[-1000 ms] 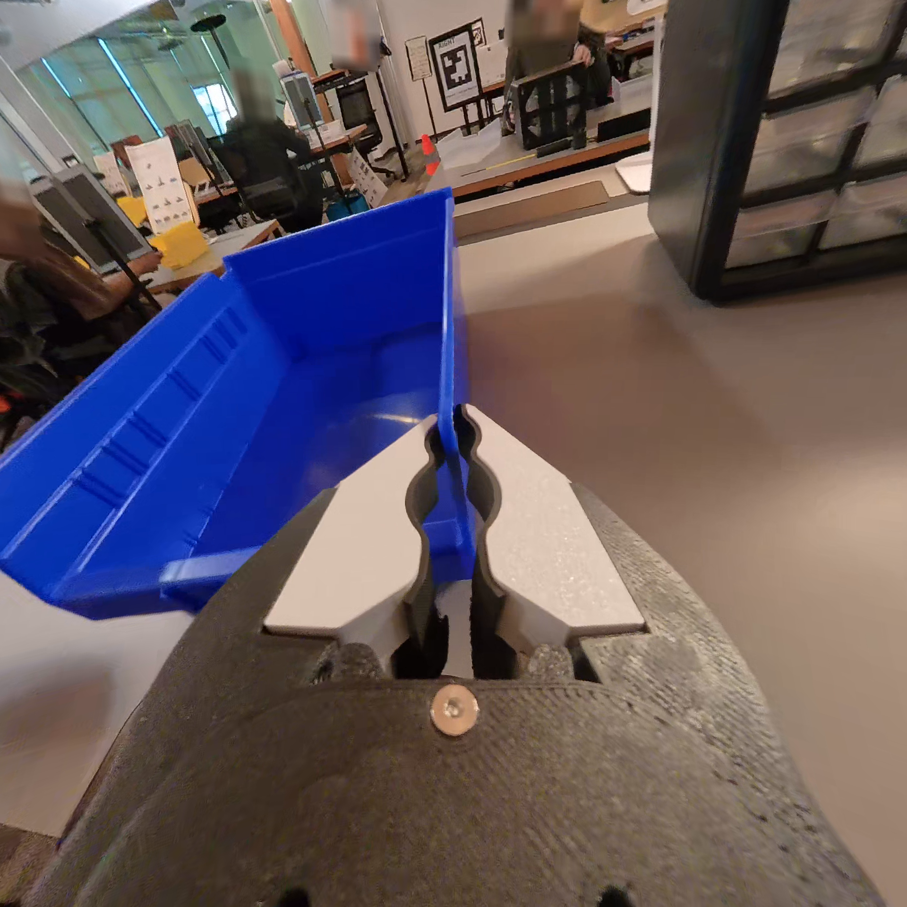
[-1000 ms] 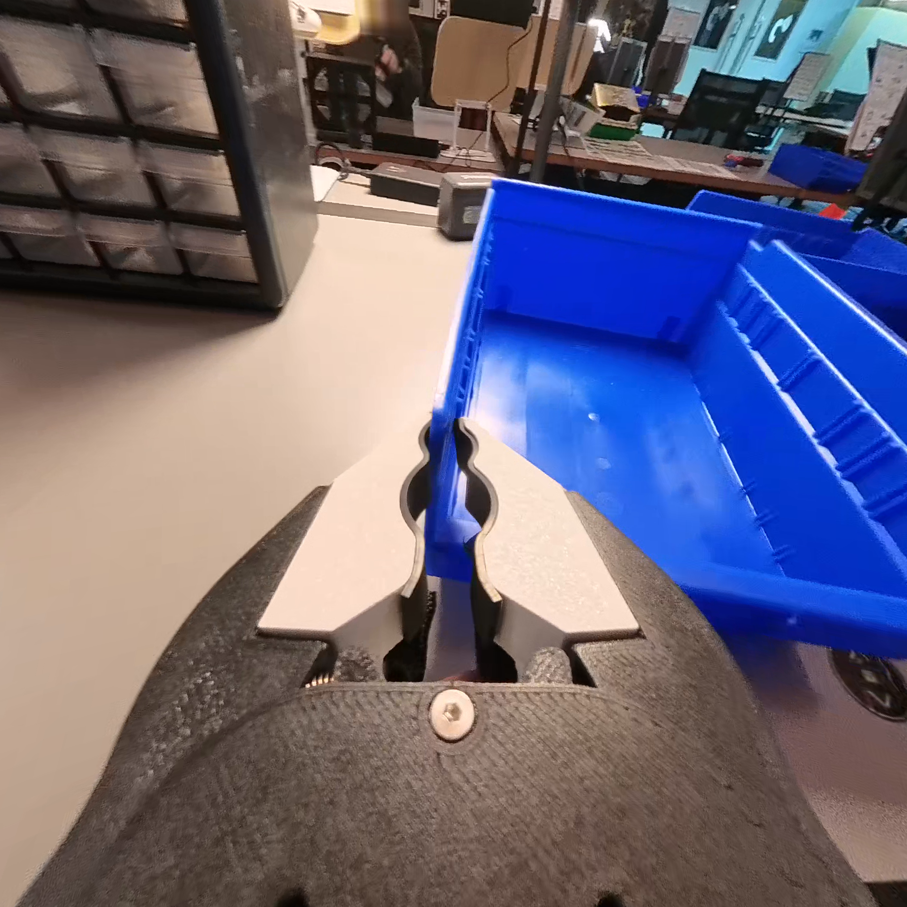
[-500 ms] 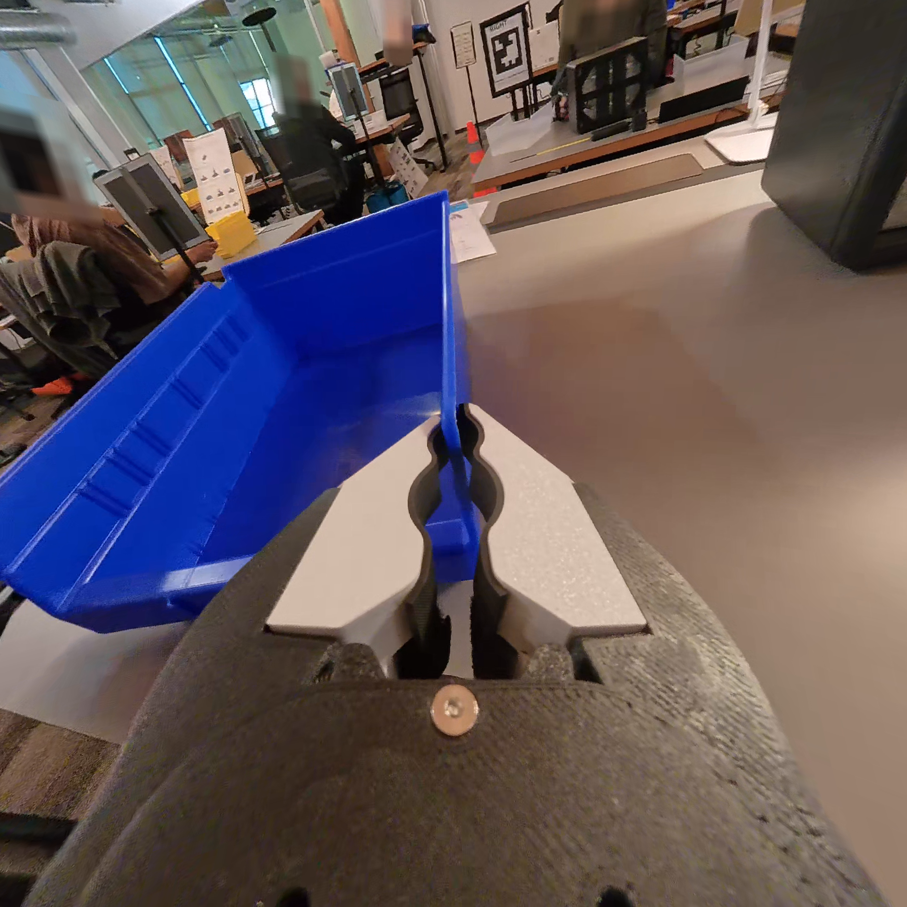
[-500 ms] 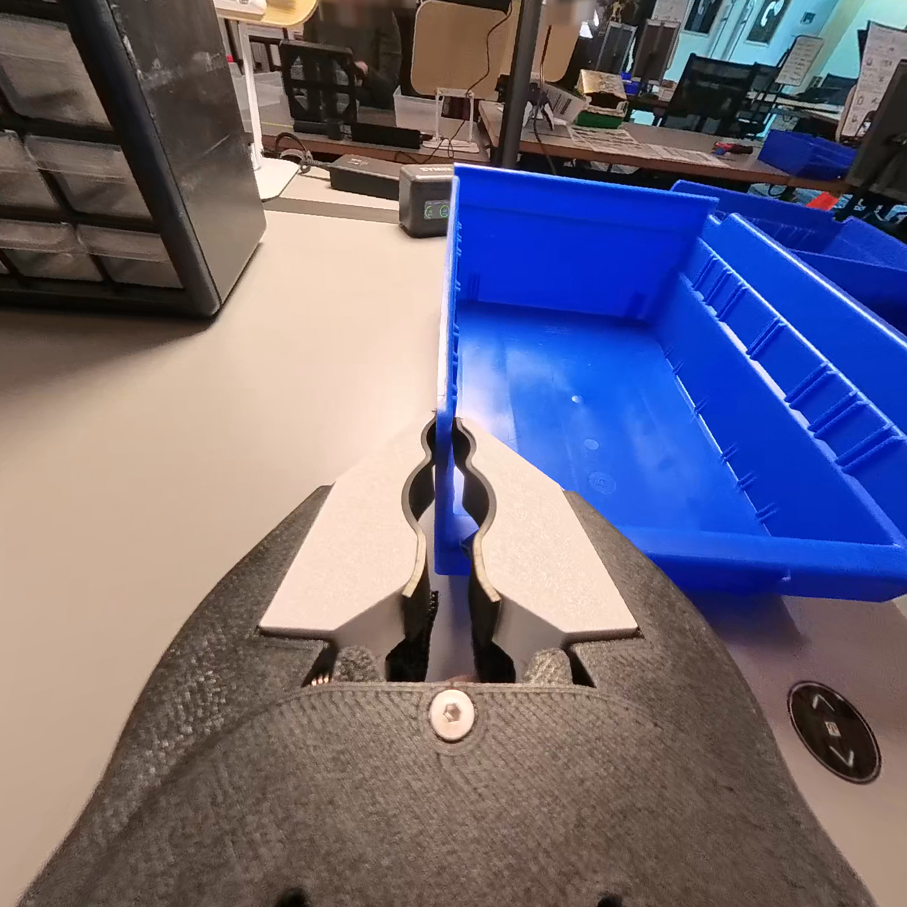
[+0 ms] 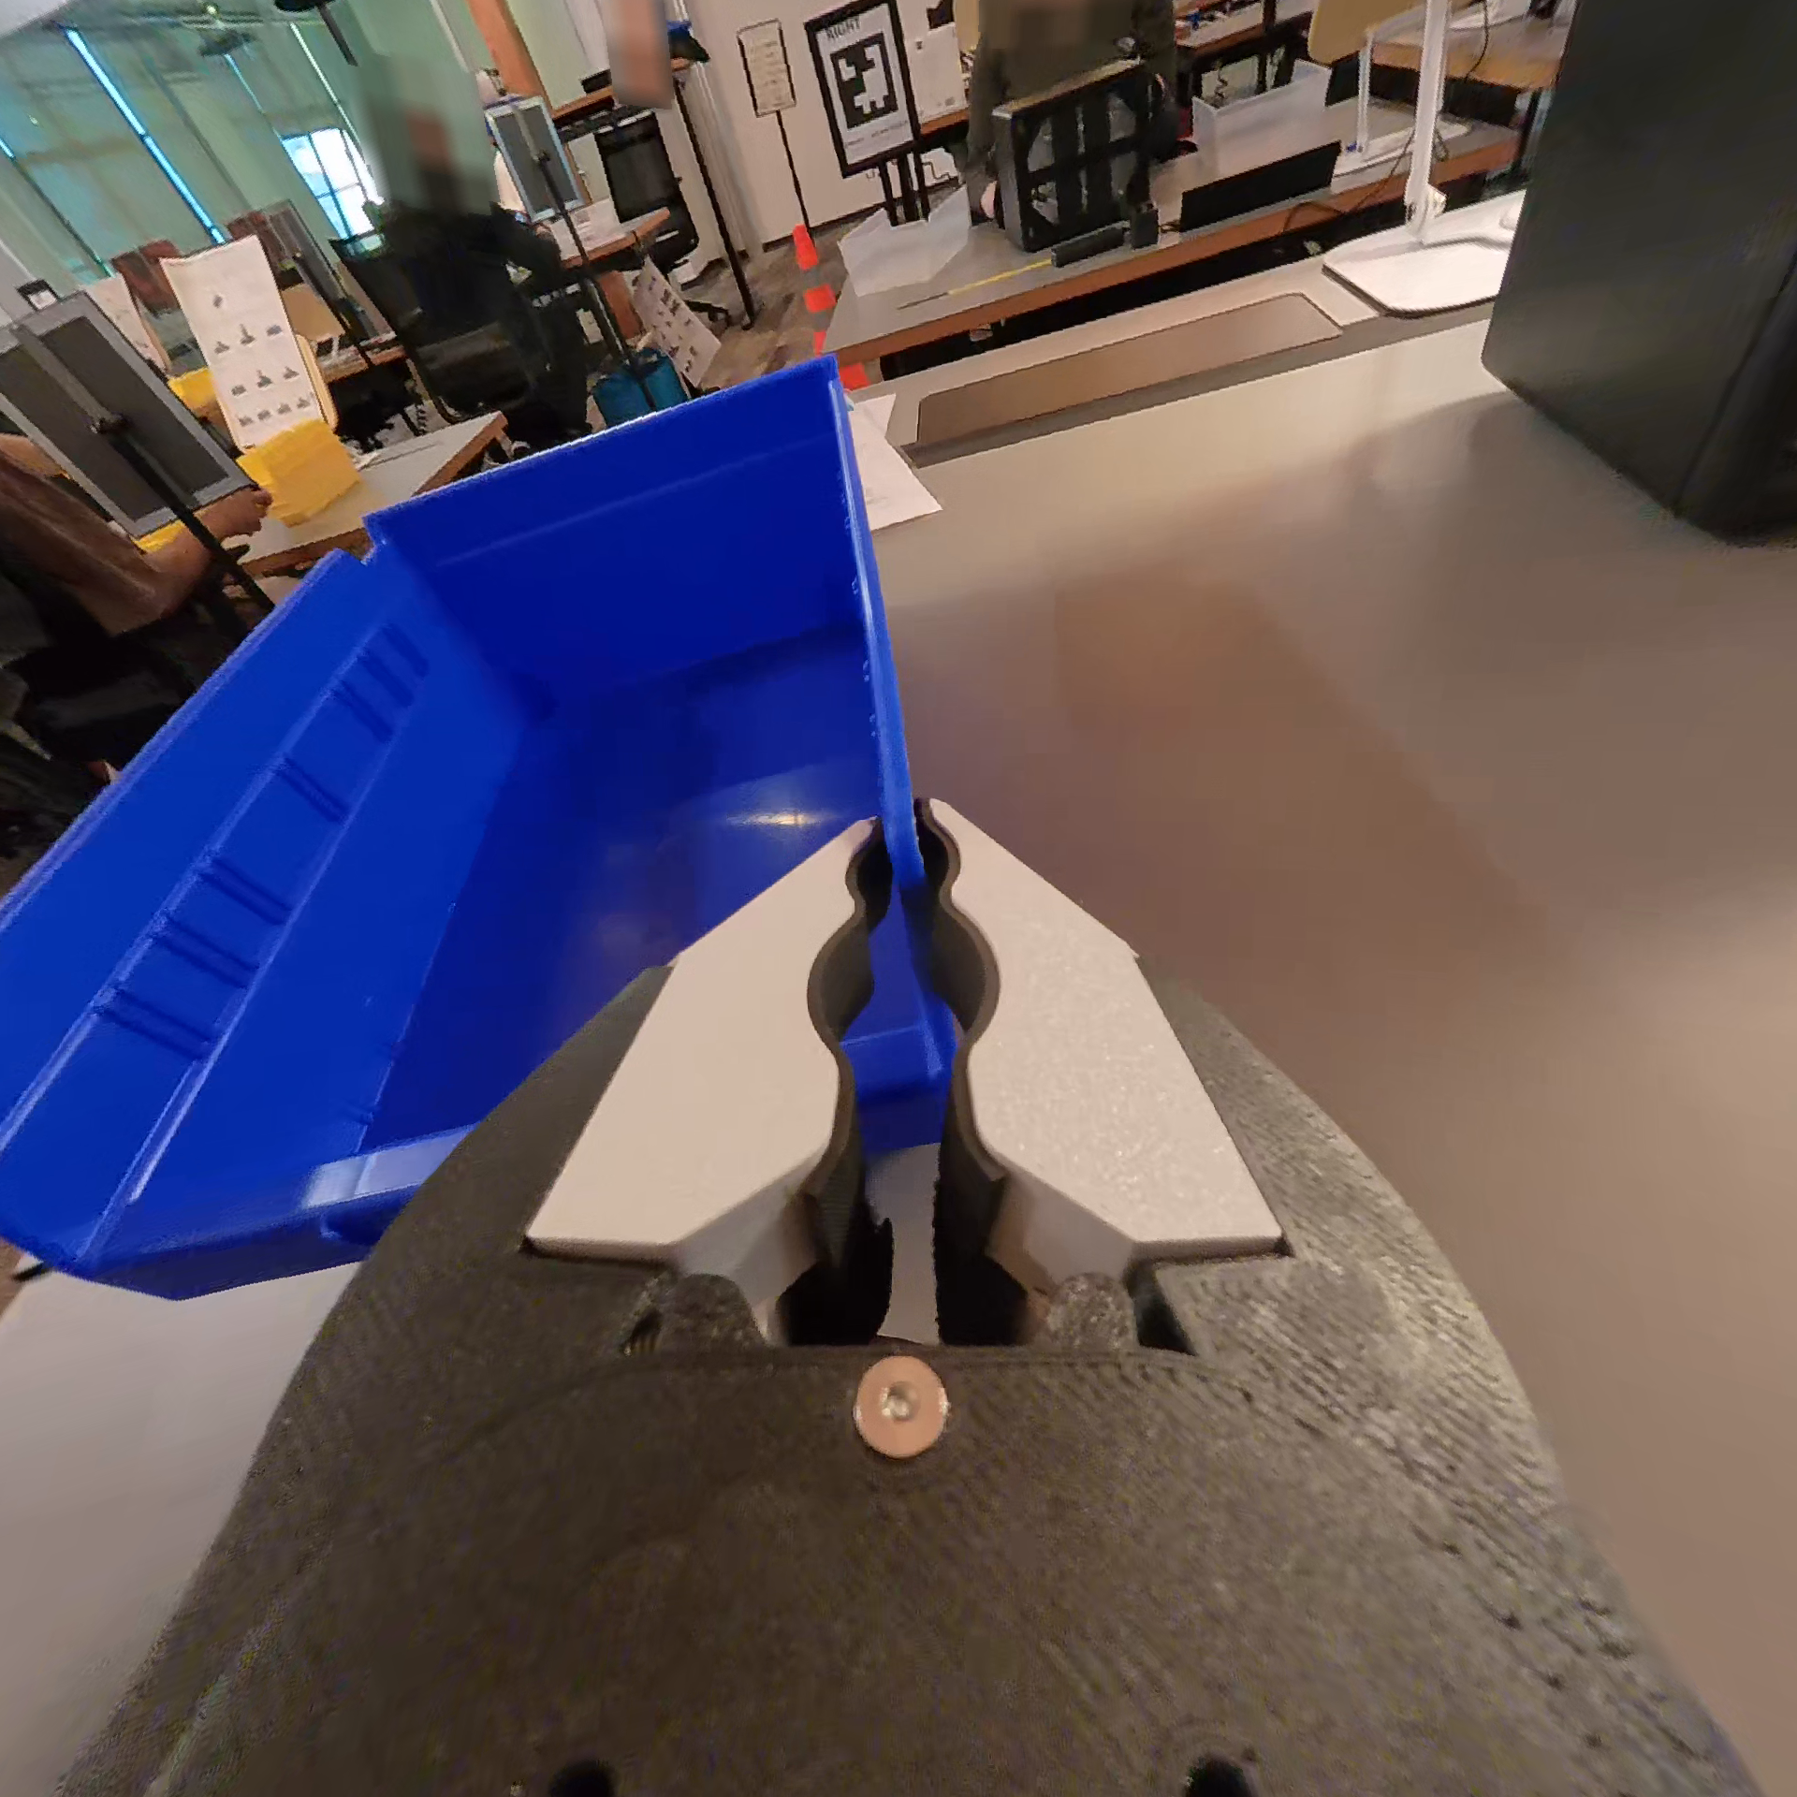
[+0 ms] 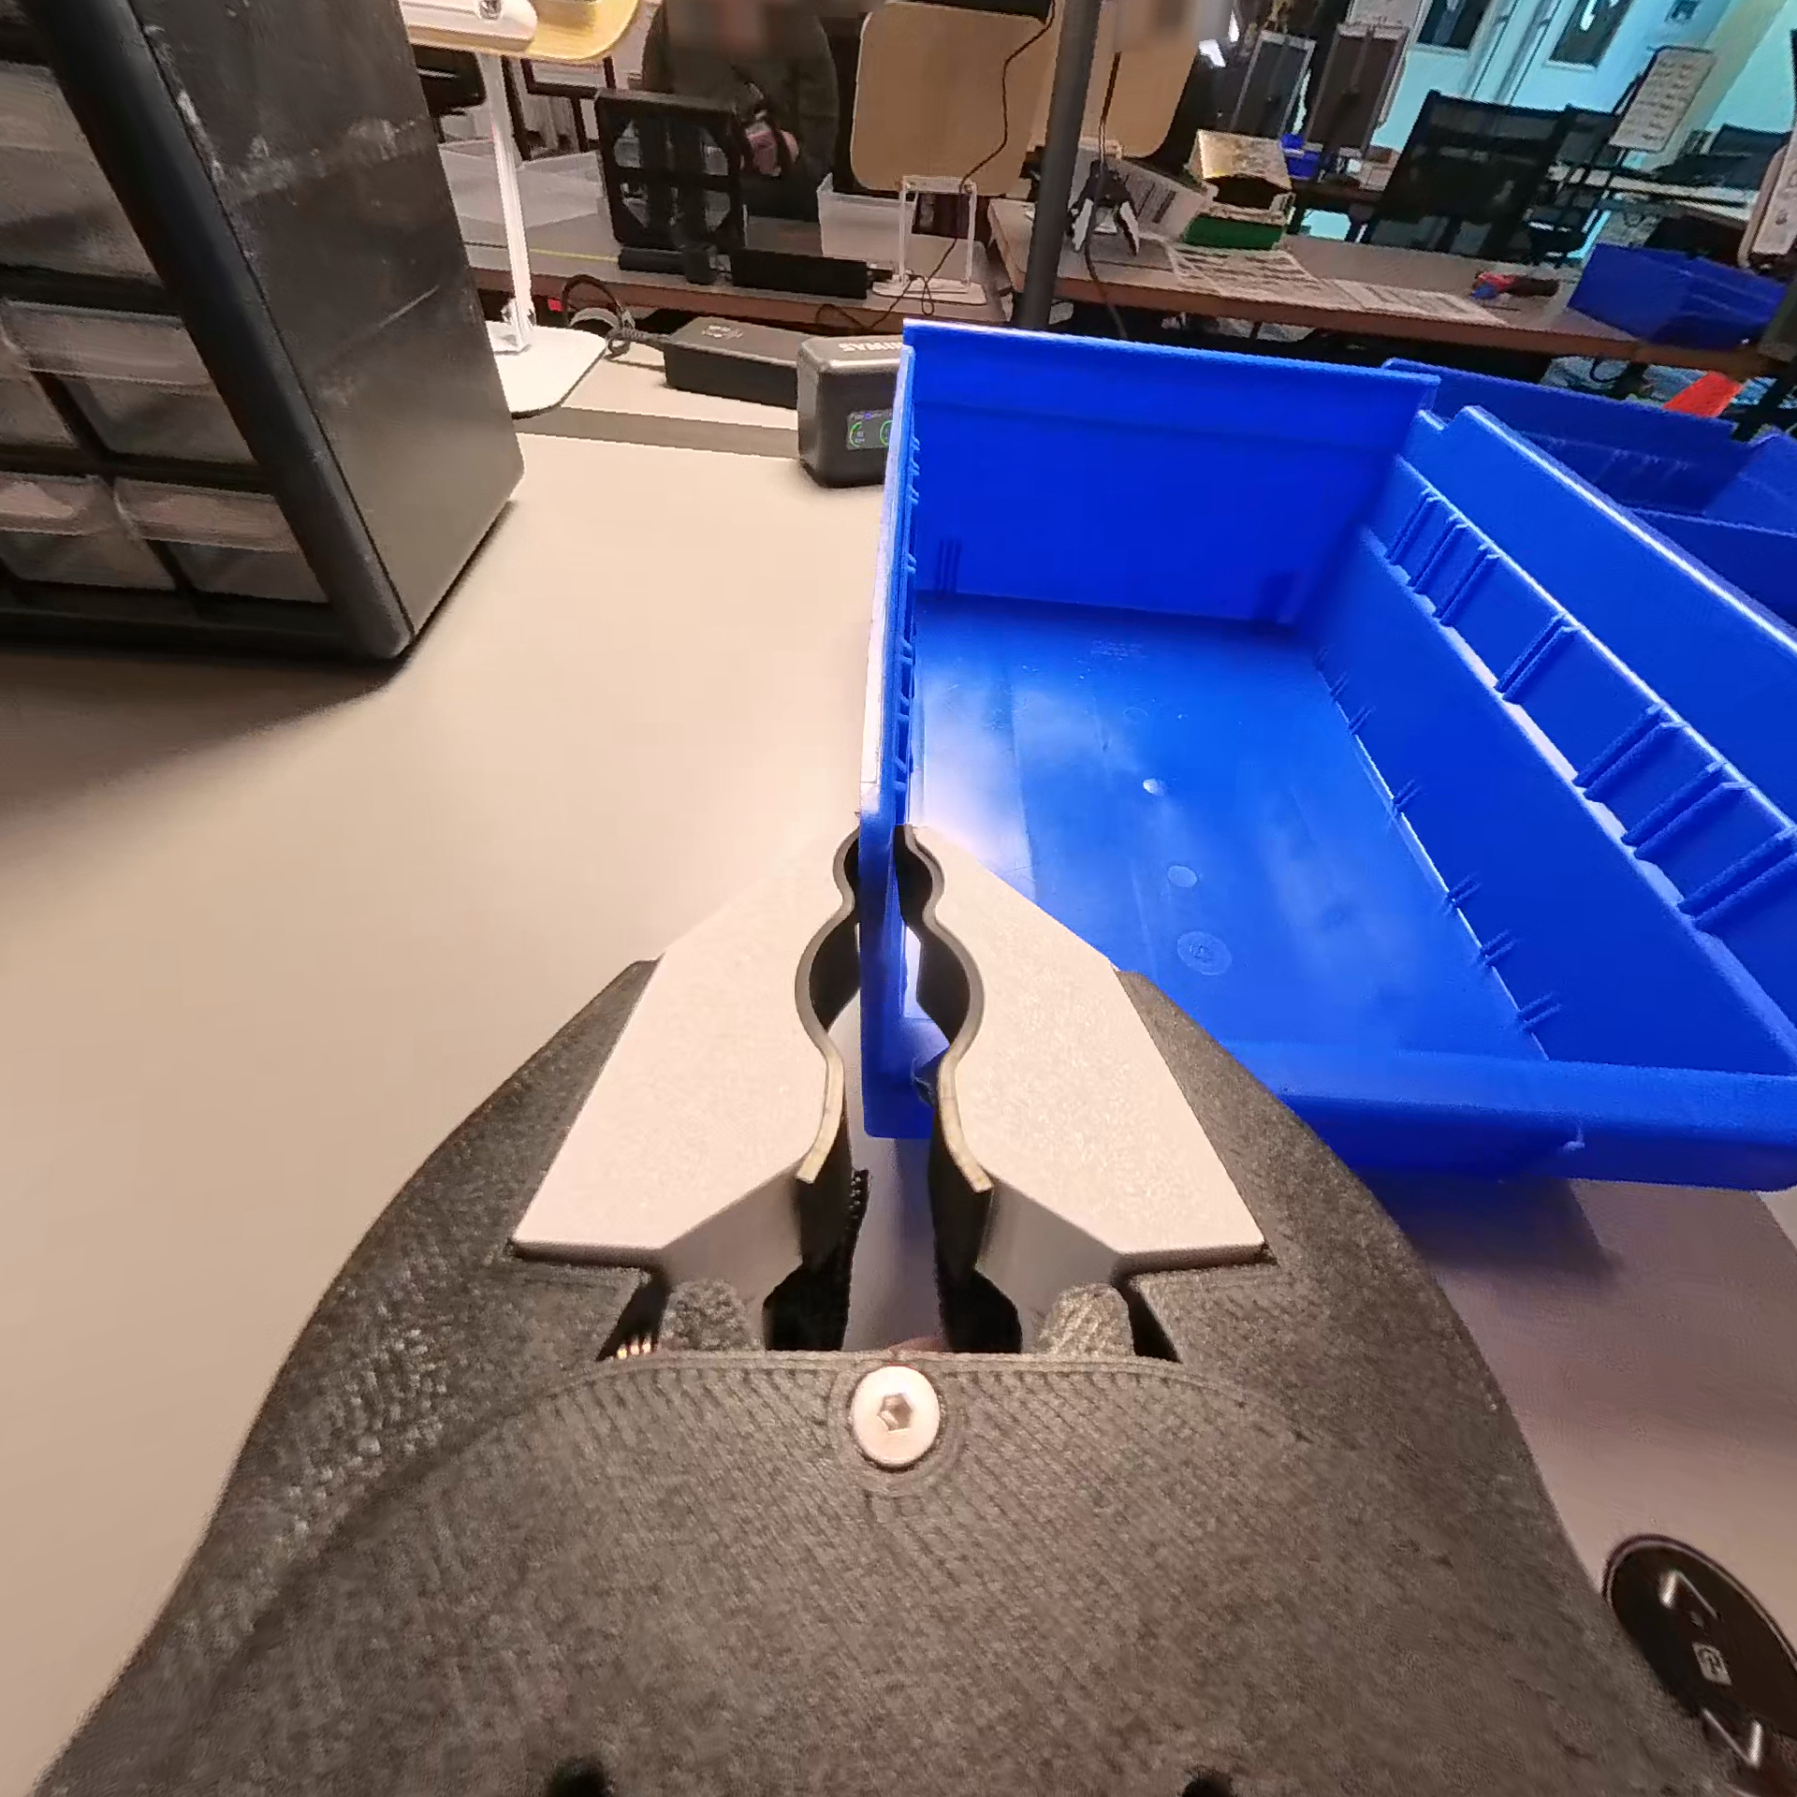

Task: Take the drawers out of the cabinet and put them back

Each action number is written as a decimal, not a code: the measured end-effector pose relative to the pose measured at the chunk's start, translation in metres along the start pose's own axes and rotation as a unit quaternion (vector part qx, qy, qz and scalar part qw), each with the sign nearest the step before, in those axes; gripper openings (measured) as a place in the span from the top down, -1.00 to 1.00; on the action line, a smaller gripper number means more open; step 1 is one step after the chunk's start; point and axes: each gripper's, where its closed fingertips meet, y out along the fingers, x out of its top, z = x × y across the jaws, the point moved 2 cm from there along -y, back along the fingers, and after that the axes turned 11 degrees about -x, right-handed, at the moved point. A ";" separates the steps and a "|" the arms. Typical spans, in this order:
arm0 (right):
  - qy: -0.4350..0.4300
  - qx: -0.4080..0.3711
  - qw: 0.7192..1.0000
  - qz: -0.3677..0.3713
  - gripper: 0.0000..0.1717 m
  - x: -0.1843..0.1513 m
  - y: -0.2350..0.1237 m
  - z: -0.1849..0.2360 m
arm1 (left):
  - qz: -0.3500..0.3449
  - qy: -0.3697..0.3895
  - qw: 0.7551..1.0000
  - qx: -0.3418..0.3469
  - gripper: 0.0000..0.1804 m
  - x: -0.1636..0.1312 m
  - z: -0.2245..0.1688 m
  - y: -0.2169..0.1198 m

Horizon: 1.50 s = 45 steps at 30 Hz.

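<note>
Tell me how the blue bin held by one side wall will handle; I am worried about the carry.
The blue bin looks like thin moulded plastic and is empty, so probably light. The right gripper pinches one side wall near a corner, so the bin may sag or twist. Ribs along the walls suggest some stiffness; the glossy surface could slip in the jaws.

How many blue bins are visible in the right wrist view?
3. One blue bin on the table, its wall clamped in the right tongs; a second just behind it; a third on the far desk. More may be hidden.
</note>
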 end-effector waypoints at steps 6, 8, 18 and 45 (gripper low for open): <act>-0.002 0.007 1.000 -0.001 0.94 0.001 0.005 -0.002 | 0.000 -0.010 1.000 -0.012 0.96 0.000 0.013 0.008; -0.001 0.011 1.000 -0.001 0.94 0.001 0.005 -0.002 | 0.000 -0.011 1.000 -0.013 0.97 -0.001 0.019 0.010; -0.001 0.028 1.000 0.000 0.94 0.001 0.006 -0.003 | 0.000 0.004 1.000 -0.028 0.97 -0.001 0.035 0.021; 0.073 0.181 0.972 -0.129 0.52 0.069 -0.085 0.054 | -0.201 0.001 0.972 -0.121 0.46 0.131 -0.035 -0.035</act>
